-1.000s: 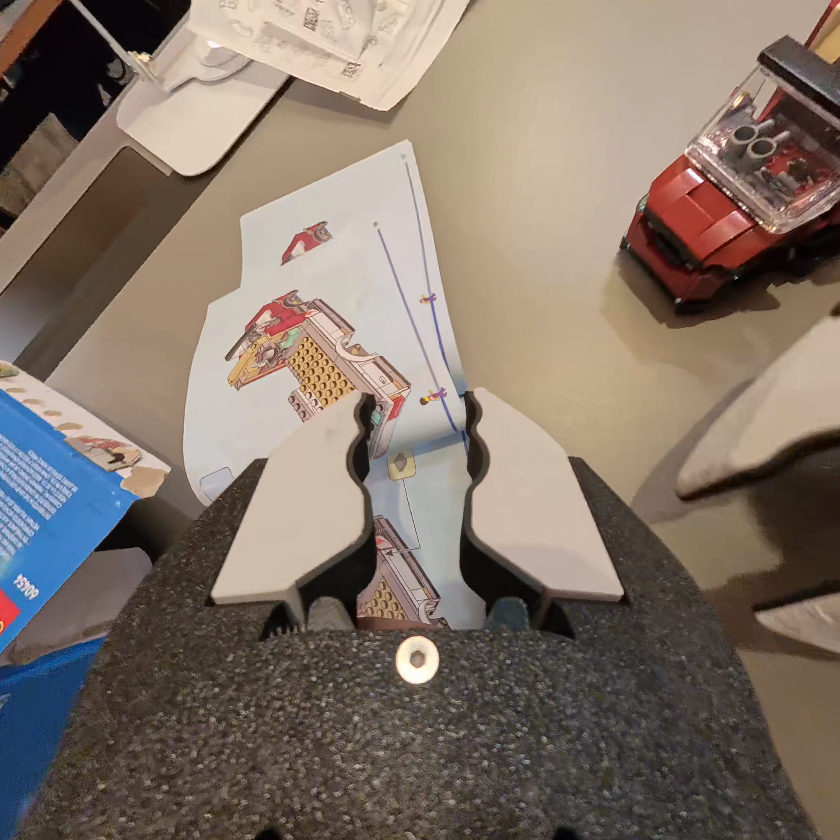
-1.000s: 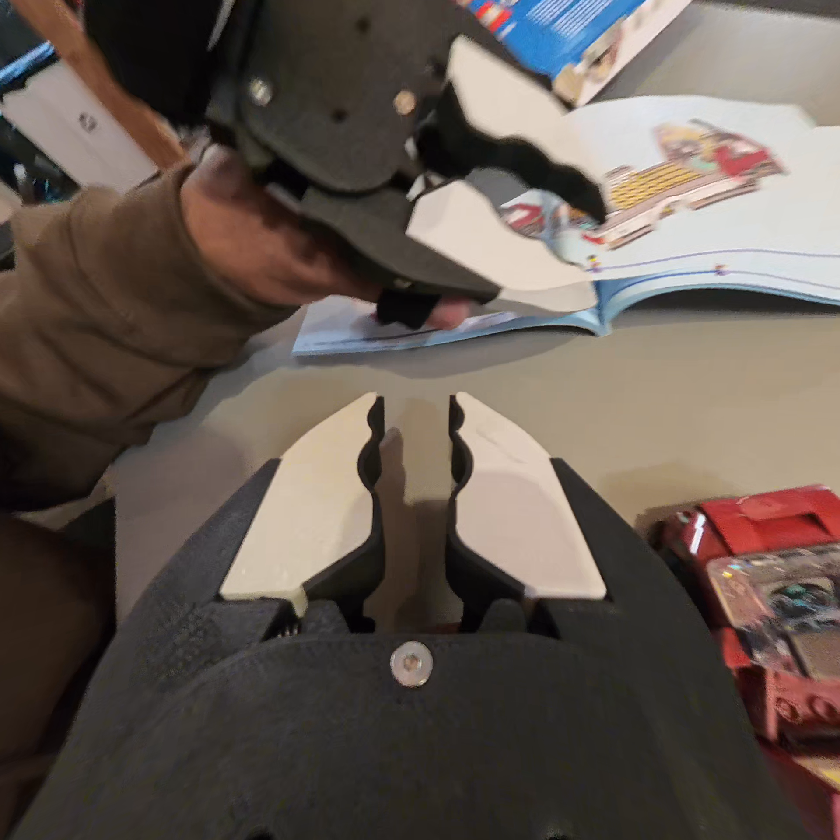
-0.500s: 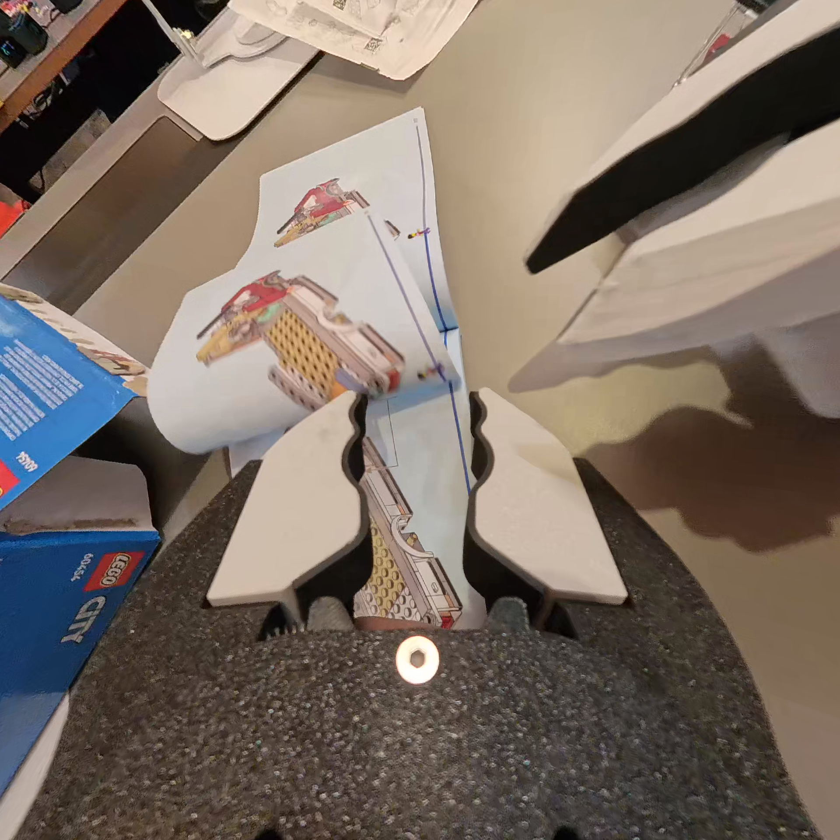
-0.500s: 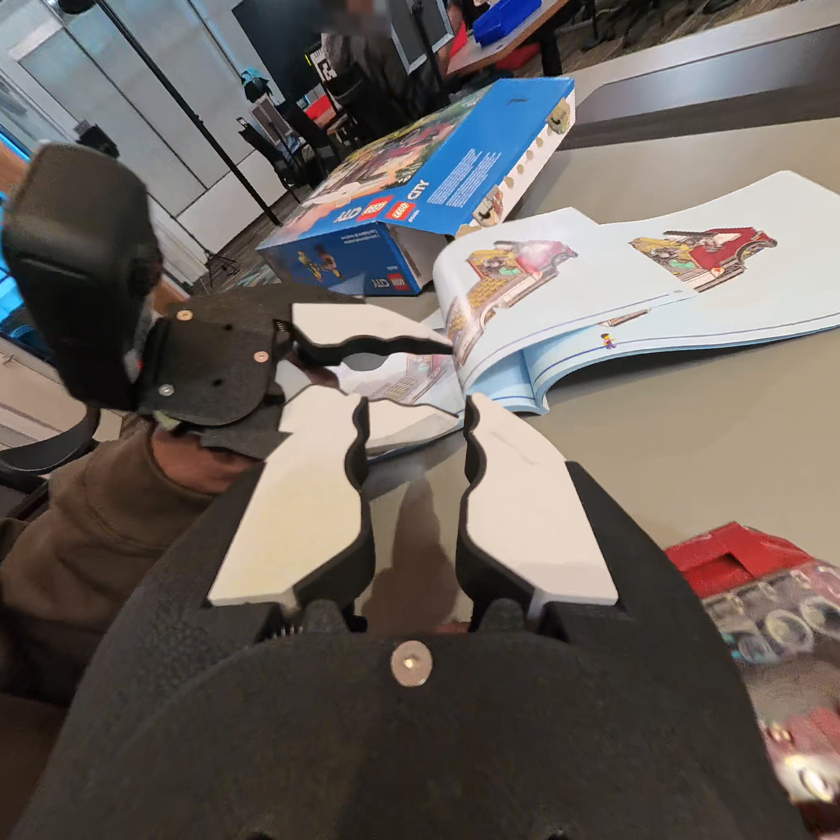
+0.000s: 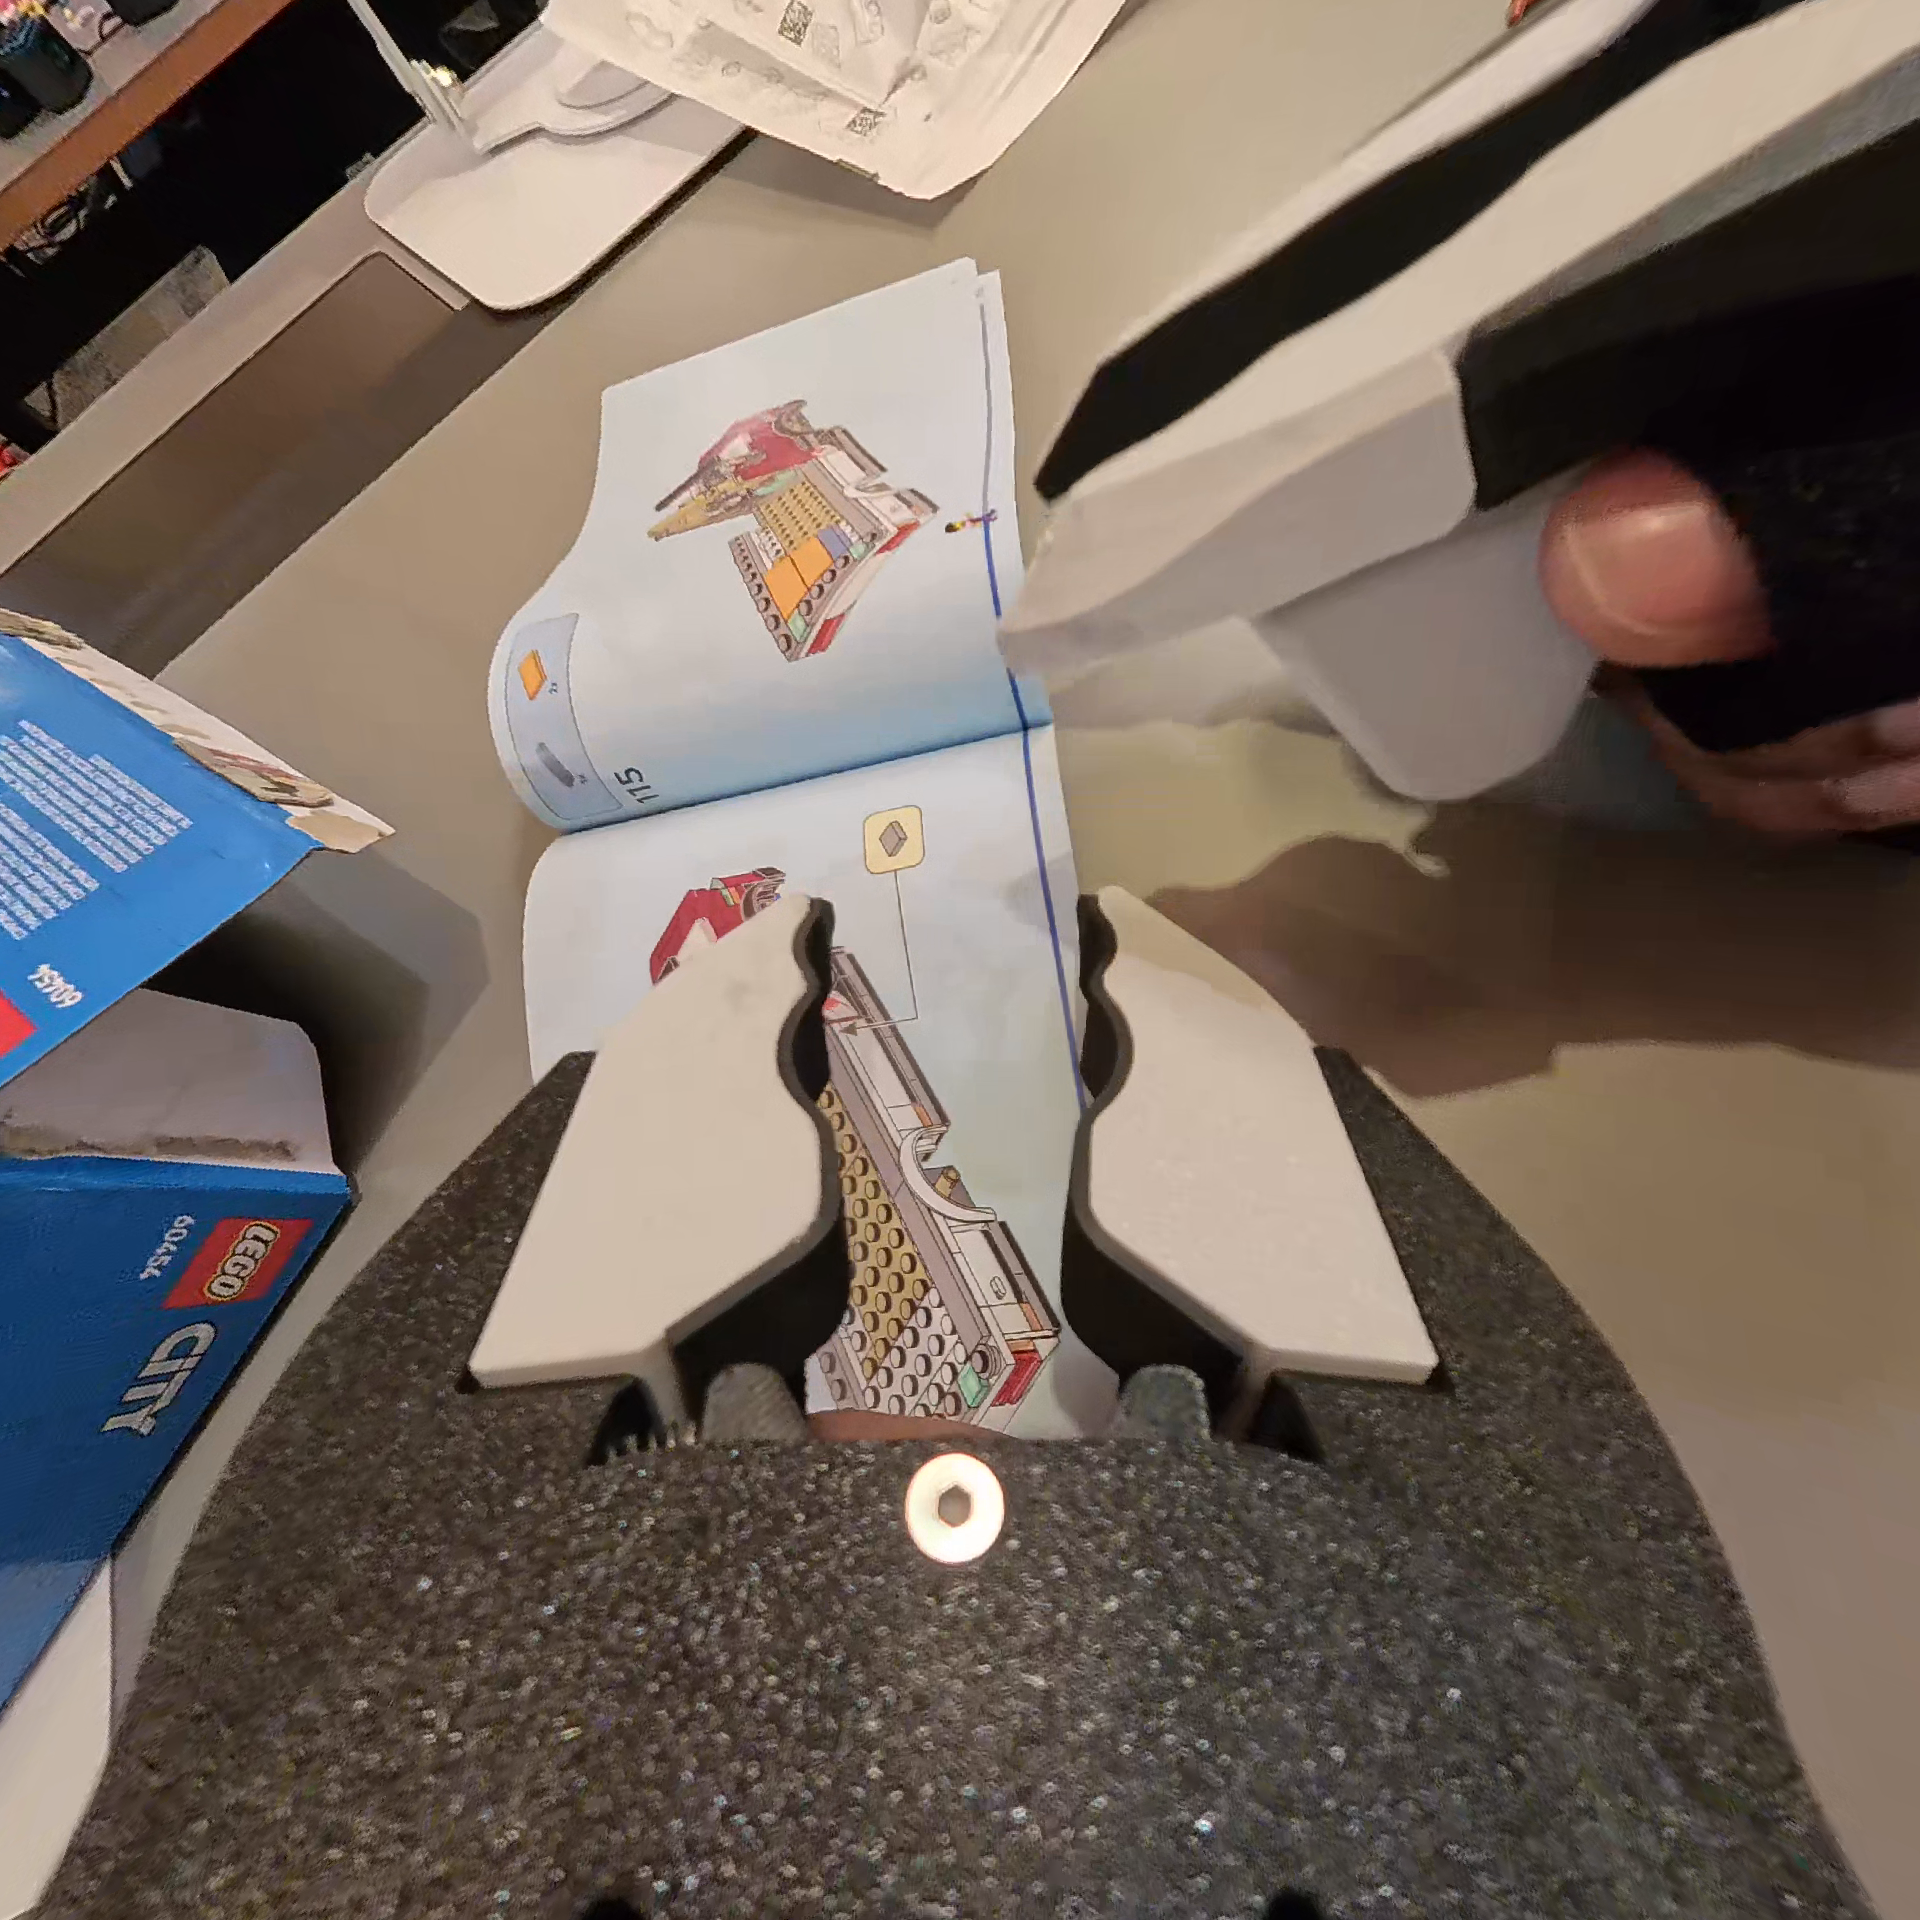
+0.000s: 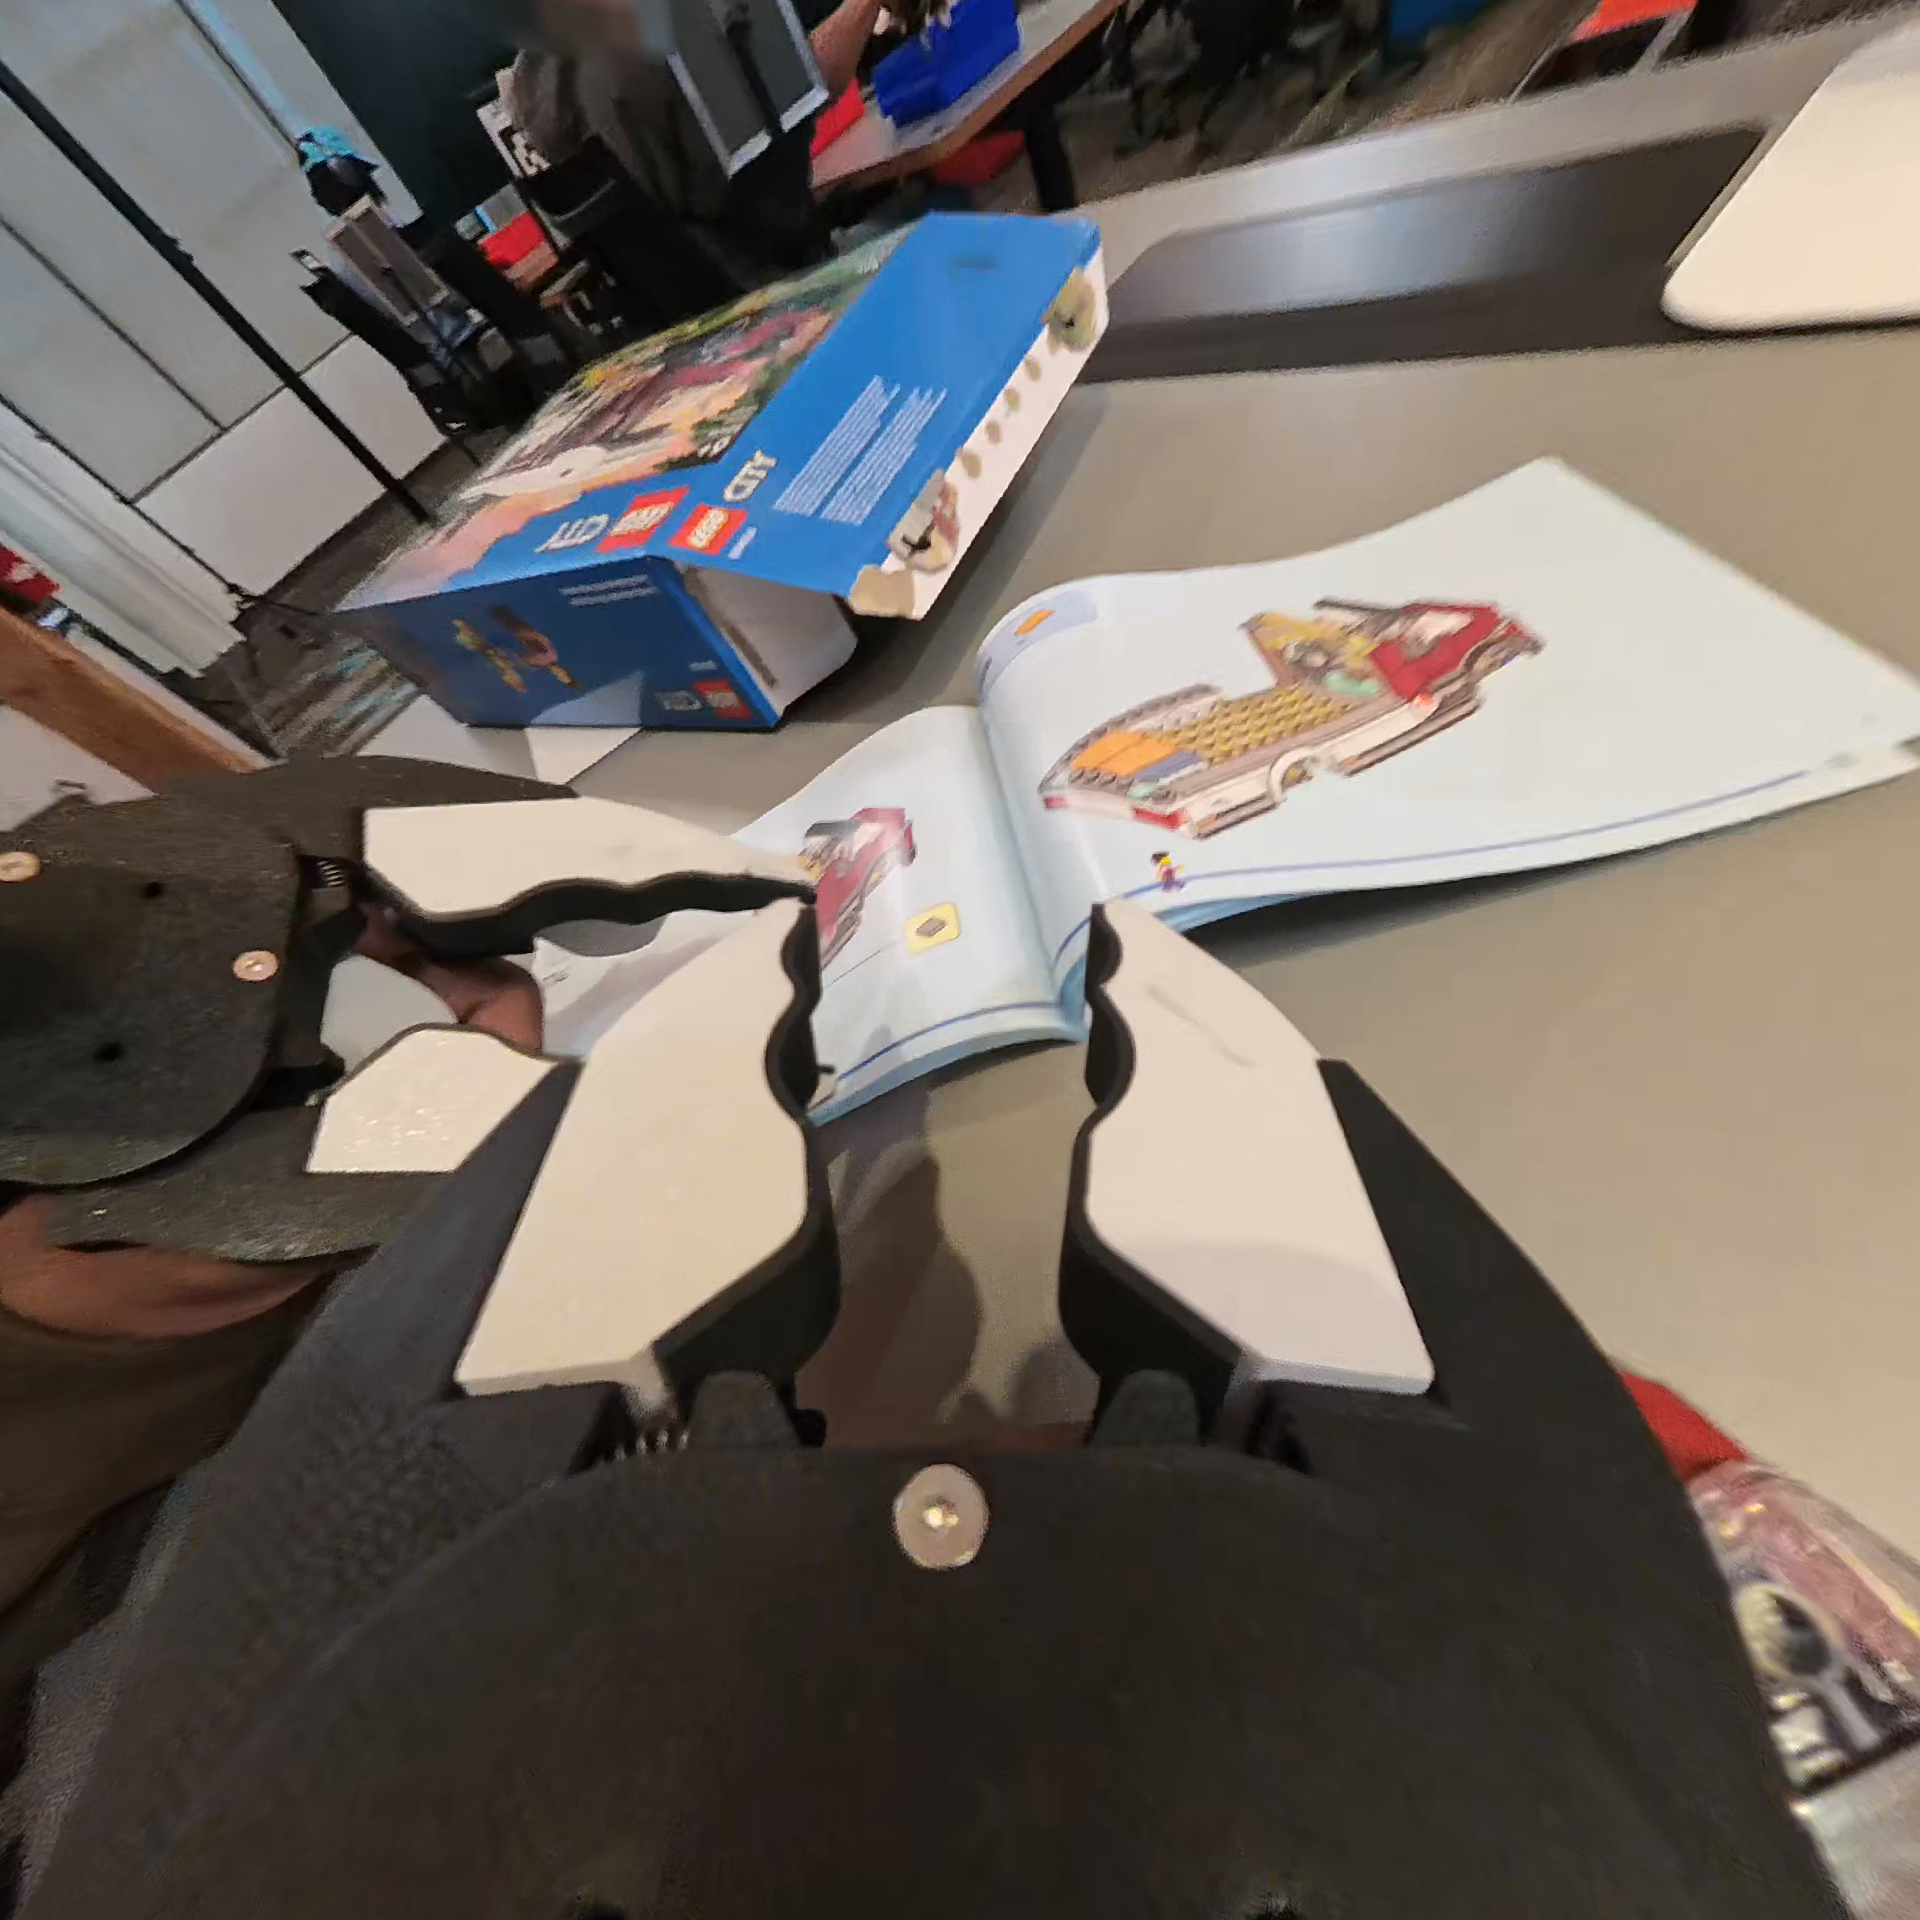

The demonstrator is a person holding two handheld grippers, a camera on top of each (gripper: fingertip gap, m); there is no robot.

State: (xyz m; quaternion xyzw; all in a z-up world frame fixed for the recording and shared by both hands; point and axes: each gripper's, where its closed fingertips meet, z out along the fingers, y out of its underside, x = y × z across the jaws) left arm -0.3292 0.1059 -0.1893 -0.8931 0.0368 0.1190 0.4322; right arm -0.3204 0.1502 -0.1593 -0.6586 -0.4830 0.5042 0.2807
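Claws are both held with fingers apart and nothing gripped. The left claw [image 5: 951,914] hangs low over the near page of an open booklet [image 5: 790,717], which lies flat on the worktop [image 5: 1351,1558] directly beneath and ahead of it; the page is seen through the gap, untouched by the pads as far as can be told. The right claw [image 6: 945,920] is poised just short of the booklet's near edge, beside the left one. A blue box [image 6: 727,499], flap open, lies beyond and to the left of both. A red toy car [image 6: 1787,1579] sits partly seen at the right claw's right.
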